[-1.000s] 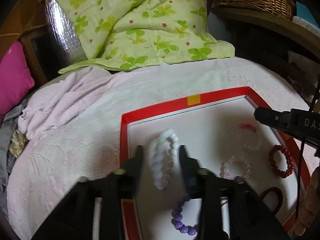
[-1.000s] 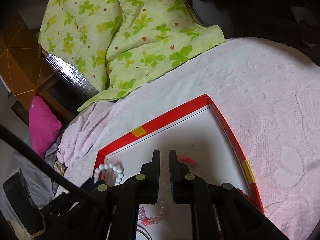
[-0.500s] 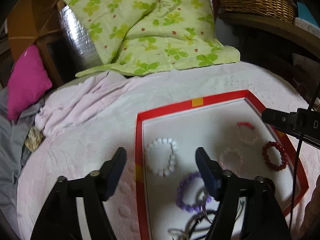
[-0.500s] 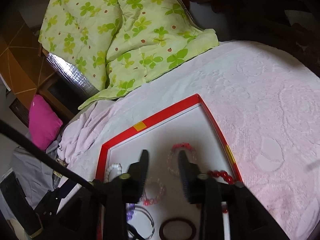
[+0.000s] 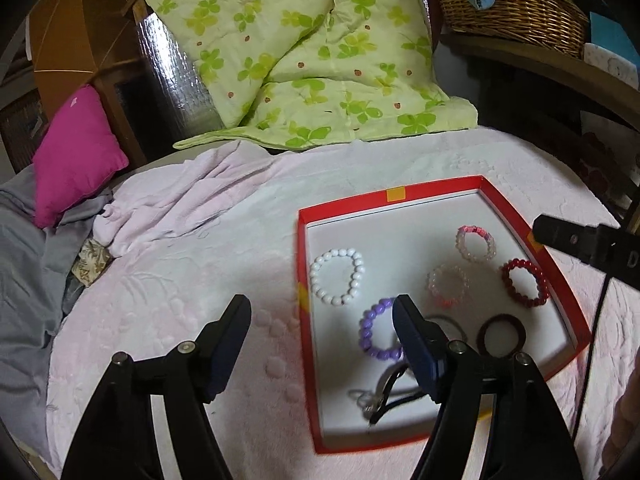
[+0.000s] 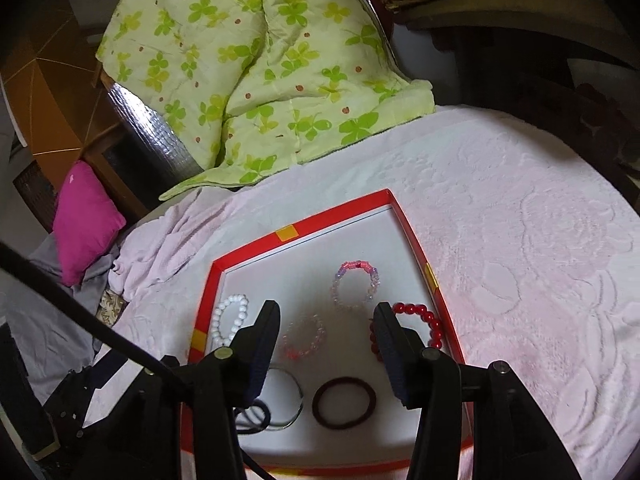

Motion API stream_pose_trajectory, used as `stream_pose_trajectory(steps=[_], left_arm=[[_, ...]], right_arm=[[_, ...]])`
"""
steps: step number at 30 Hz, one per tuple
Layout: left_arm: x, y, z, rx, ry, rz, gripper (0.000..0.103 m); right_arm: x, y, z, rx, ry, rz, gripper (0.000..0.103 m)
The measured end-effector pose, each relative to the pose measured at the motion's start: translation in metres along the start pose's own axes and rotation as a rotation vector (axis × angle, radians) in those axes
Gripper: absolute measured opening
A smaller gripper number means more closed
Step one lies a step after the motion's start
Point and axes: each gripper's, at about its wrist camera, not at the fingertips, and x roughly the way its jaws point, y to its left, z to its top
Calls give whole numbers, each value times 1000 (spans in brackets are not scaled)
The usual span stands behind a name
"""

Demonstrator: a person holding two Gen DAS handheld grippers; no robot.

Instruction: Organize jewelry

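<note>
A red tray (image 5: 436, 189) with a white floor lies on the pink blanket. In it lie a white bead bracelet (image 5: 314, 276), a purple one (image 5: 365, 332), a pink-and-clear one (image 5: 474, 230), a pale pink one (image 5: 432, 286), a dark red one (image 5: 520, 263) and a maroon hair tie (image 5: 502, 318). My left gripper (image 5: 320, 308) hovers open above the tray's left rim, holding nothing. My right gripper (image 6: 326, 310) hangs over the tray (image 6: 332, 214), jaws opening and nothing between them. The pale pink bracelet (image 6: 294, 354) lies below it and the red bracelet (image 6: 416, 310) by its right finger.
Black hair ties (image 6: 252, 416) and a clear ring lie at the tray's near end. A green clover quilt (image 5: 320, 60) and a magenta cushion (image 5: 76, 152) sit beyond the blanket, with a wicker basket (image 5: 516, 4) on a shelf at the far right. The other tool's black body (image 5: 580, 240) juts in from the right.
The left jaws opened and let go of the white bracelet, which now lies flat in the tray. The right jaws went from shut to apart. Both grippers pulled back and rose.
</note>
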Motion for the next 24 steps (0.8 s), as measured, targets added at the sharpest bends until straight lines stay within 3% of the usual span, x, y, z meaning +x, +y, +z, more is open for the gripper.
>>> stream_pose_trajectory(steps=[14, 24], left_arm=[[-58, 23, -12, -49, -48, 21, 74], [-97, 39, -42, -89, -51, 21, 74]], right_arm=[[-67, 36, -25, -118, -60, 28, 54], [-119, 44, -58, -166, -109, 30, 55]])
